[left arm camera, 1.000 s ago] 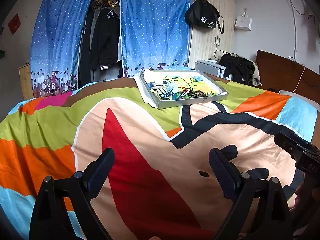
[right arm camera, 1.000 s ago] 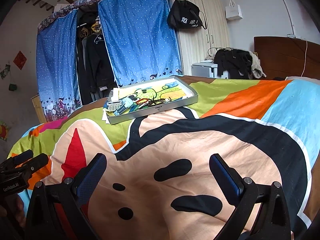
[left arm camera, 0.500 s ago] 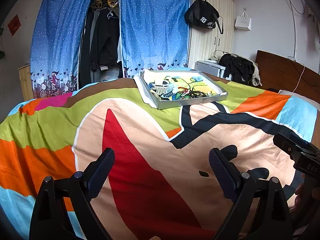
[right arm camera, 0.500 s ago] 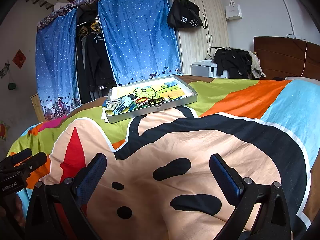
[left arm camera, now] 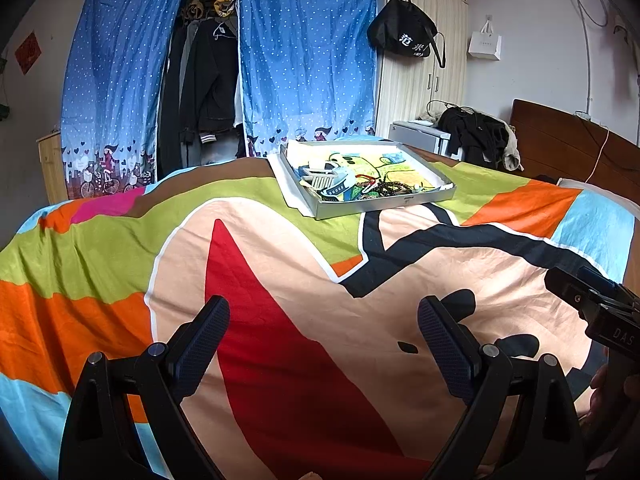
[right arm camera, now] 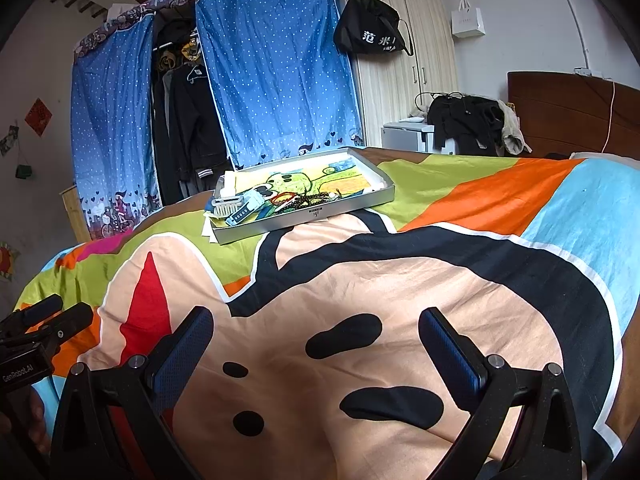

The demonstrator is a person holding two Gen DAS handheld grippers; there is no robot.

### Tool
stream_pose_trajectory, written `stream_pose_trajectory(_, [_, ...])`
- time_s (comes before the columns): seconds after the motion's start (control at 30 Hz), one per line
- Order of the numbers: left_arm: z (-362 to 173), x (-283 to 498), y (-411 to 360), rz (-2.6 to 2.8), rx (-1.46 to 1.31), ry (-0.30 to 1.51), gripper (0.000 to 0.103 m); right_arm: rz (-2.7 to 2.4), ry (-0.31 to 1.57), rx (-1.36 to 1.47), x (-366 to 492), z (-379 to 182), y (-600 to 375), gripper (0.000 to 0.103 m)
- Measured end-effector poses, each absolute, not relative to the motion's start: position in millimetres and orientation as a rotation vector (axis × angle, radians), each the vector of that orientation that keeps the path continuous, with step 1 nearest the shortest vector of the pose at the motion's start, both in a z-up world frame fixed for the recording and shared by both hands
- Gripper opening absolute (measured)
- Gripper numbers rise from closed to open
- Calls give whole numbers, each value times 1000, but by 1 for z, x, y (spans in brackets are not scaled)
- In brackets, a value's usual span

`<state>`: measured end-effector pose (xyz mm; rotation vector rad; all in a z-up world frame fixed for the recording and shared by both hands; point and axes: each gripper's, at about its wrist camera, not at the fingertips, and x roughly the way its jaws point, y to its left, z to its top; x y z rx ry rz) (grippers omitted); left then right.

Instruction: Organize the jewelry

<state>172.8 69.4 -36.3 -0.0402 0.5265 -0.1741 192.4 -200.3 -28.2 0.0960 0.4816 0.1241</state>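
Both grippers, left gripper point(left arm camera: 322, 322) and right gripper point(right arm camera: 316, 332), hover over the bed point(left arm camera: 280, 280), fingers apart and empty (apparently readied), well short of the jewelry tray point(left arm camera: 384, 205).

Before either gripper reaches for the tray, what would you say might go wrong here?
1. The beads lie tangled with other items at the near end of the tray; lifting one strand may drag others out.
2. The tray sits on a soft bedspread, so pressing down could tip it.
3. Both grippers, left and right, are open and far off; the reach is long.
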Motion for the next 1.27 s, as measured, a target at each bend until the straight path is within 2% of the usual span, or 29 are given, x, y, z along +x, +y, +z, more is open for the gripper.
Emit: stream_pose_trajectory(1.27, [-30, 167, 73, -127, -48, 482, 92, 133, 498, 87, 193, -34, -198, 103])
